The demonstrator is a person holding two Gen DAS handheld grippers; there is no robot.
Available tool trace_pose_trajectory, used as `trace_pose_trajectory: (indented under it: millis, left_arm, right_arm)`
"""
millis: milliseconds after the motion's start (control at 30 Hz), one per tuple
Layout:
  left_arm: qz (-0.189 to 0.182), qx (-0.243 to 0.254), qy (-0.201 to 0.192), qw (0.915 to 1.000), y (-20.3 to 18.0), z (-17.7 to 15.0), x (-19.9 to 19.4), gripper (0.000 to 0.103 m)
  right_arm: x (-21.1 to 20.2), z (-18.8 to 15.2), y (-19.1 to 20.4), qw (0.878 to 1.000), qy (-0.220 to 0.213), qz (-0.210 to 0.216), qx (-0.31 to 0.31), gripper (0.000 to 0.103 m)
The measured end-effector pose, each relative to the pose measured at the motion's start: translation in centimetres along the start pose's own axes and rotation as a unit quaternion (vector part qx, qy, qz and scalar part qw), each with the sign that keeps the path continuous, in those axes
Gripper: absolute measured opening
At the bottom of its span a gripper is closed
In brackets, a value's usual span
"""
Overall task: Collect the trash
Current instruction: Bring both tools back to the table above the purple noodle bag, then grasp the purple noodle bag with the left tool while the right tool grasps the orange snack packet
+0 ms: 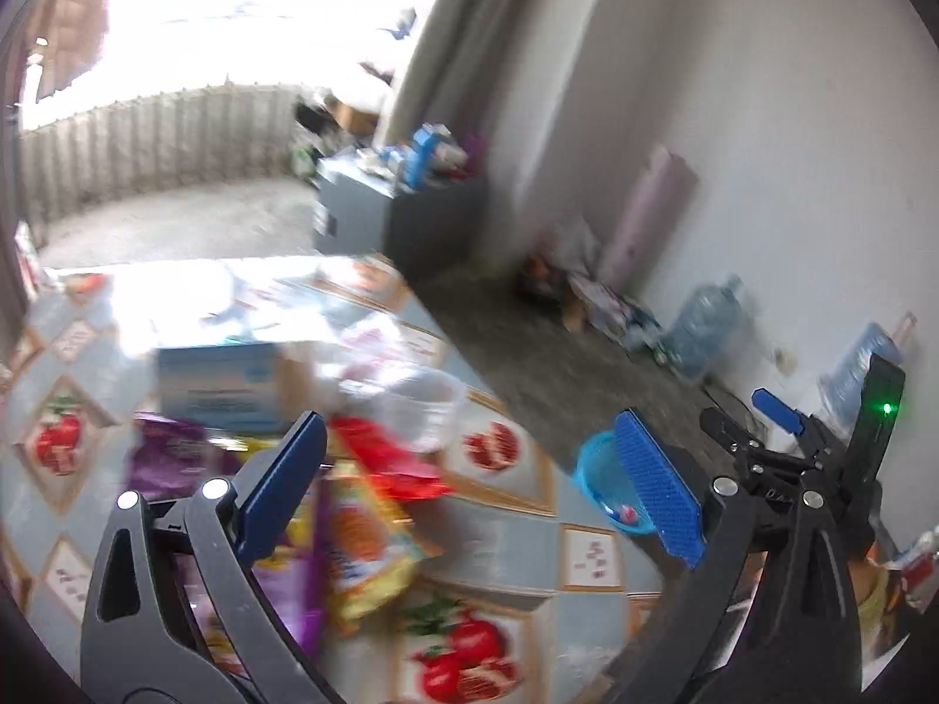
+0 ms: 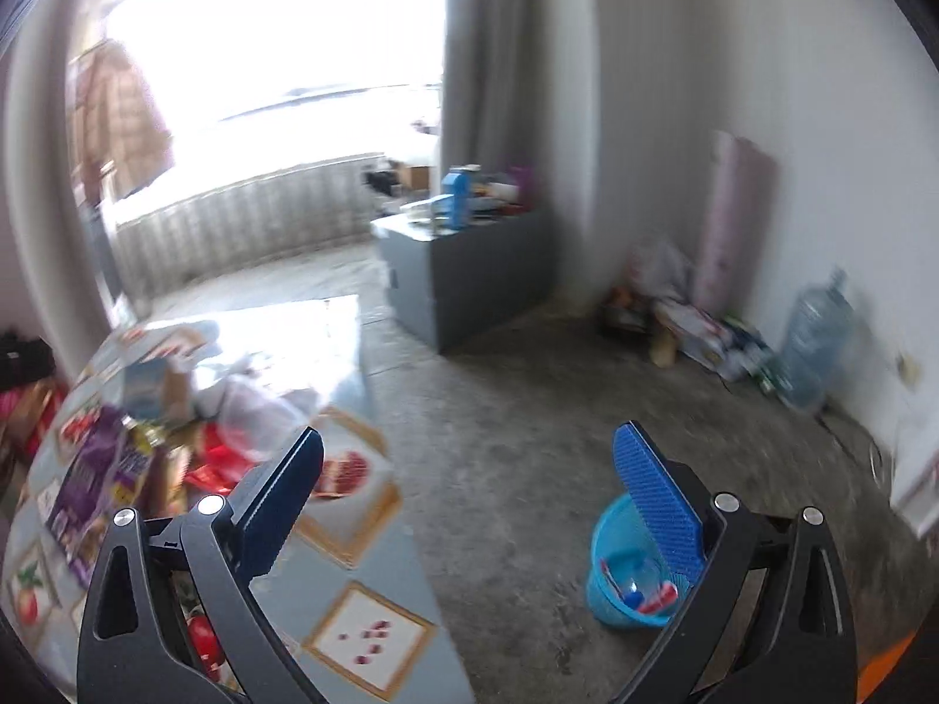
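Nearest the left wrist lens, left gripper [image 1: 469,487] spread wide, blue pads [image 1: 657,487] apart, nothing pinched. Same for right gripper [image 2: 469,498] in its own view: spread wide and empty. Also seen from the left wrist, at far right, tilted, with a green light lit on its body.

Just below the left gripper, table [image 1: 510,534] under a grey-blue oilcloth printed with pomegranates in tan frames. Strewn across it, blurred: red wrapper [image 1: 393,457], orange-and-yellow snack bag [image 1: 364,545], purple packet [image 1: 170,452], clear plastic cup [image 1: 428,410], blue-and-white carton [image 1: 223,387], crumpled clear bags behind. Exact contacts in the heap hard to tell.

Beside the table edge, down on the bare concrete floor [image 2: 528,422], small blue basket [image 2: 622,581] holding red, white and blue scraps.

Farther off, grey cabinet [image 2: 446,281] loaded with bottles and boxes, a blue carton upright among them. Along the white wall [image 2: 763,58], heap of papers and packaging [image 2: 692,317], large clear water bottle [image 2: 816,340], pale pink roll [image 2: 739,223] leaning upright.

Farthest back, grey curtain [image 2: 487,58], ribbed radiator beneath a glaring window [image 2: 264,58].
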State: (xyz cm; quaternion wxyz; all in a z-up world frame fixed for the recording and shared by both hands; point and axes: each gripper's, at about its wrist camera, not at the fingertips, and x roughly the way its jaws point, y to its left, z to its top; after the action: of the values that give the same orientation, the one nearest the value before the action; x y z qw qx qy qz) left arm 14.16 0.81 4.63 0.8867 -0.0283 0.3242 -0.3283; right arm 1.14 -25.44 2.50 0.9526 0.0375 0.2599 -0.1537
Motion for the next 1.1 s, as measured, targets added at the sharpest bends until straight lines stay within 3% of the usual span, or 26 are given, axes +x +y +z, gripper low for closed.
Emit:
trace_pose_trajectory:
  millis: [167,333,467,867,967,1100]
  left_arm:
    - [0.068,-0.009,-0.046,0.9965,4.3,-1.2,-4.8,0.094]
    - [0.106,-0.026,-0.070,0.9916,8.1,-1.7,-7.7,0.094]
    - [0.134,-0.029,-0.083,0.9871,10.3,-2.1,-8.5,0.094]
    - [0.139,-0.074,-0.055,0.9860,15.9,-4.4,-7.9,0.094]
    - [0.140,-0.080,-0.046,0.9858,17.0,-5.0,-7.6,0.093]
    - [0.124,-0.099,-0.020,0.9871,18.6,-6.1,-6.5,0.077]
  right_arm:
    - [0.3,1.1,3.7,0.998,-0.045,-0.001,-0.043,0.096]
    - [0.0,2.0,5.7,0.994,-0.089,0.049,-0.027,0.097]
    - [0.3,2.6,7.6,0.993,-0.084,0.080,-0.015,0.096]
    - [2.8,1.0,11.9,0.982,0.007,0.189,-0.008,0.095]
    - [3.6,0.3,13.8,0.978,0.032,0.206,-0.023,0.086]
    - [4.8,-0.4,16.2,0.969,0.067,0.234,-0.034,0.072]
